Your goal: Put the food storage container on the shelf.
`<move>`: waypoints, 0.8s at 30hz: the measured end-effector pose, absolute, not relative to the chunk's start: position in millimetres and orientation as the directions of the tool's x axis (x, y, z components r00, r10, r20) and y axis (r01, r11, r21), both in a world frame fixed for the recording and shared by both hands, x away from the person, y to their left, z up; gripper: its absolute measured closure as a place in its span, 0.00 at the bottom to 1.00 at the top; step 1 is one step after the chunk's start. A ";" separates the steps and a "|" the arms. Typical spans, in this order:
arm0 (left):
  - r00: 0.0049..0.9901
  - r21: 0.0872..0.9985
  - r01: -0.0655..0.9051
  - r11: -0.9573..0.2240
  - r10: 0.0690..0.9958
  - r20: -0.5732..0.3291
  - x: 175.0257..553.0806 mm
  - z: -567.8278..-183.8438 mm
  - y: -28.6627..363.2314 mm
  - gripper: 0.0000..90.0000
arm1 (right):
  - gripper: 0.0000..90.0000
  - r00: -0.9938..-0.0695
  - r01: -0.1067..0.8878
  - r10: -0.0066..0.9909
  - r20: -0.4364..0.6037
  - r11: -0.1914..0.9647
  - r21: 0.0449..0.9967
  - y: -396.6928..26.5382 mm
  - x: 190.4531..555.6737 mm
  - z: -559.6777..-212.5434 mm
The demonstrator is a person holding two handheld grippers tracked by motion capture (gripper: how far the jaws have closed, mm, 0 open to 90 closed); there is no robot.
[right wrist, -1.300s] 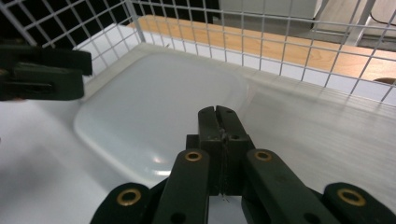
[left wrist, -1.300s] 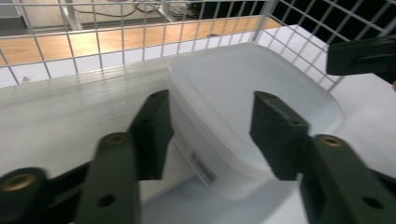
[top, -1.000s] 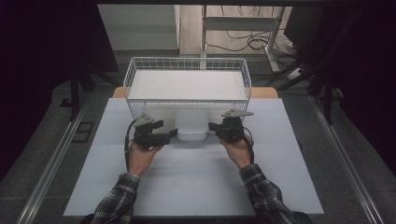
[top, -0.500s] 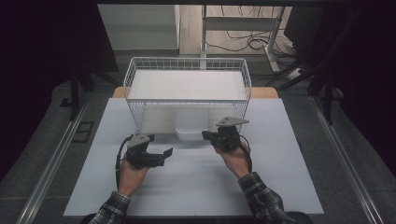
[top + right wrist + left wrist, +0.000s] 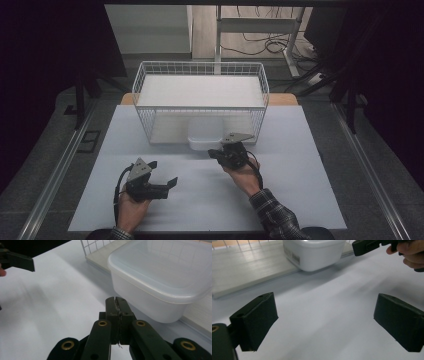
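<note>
At a white table (image 5: 300,200), a translucent white lidded plastic tub (image 5: 205,140) sits at the near edge of a white wire basket (image 5: 200,70), half poking out from under the basket's near wall onto the tabletop, with the flat white board (image 5: 200,90) lying on top of the basket above it. Your right gripper (image 5: 223,153) sits just near and right of the tub with its jaws pressed fully together and nothing between them; from its own camera the tub (image 5: 160,282) looms just beyond the closed tips, apart from them. Your left gripper (image 5: 167,184) rests well back on the near left of the table, jaws spread wide and empty, pointing right toward the tub (image 5: 314,252). To draw the tub out cleanly, you likely need both sides: open the right jaws before closing in, bring the left gripper up to the tub's left wall, and grip at the rim under the lid, where the plastic looks stiffest. Pull straight toward yourself and keep low, so the lid does not catch the basket's wire.
</note>
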State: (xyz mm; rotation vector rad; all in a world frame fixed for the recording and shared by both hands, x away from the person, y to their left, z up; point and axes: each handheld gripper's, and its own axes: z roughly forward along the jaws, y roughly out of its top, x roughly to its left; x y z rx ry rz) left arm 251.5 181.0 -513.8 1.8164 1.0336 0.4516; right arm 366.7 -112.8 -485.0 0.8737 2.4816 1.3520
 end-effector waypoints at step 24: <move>0.598 0.865 0.443 -0.236 0.797 -0.089 238.7 -521.5 176.3 0.02 | 0.98 -0.792 0.428 0.602 0.102 0.428 0.796 -92.7 392.8 -499.3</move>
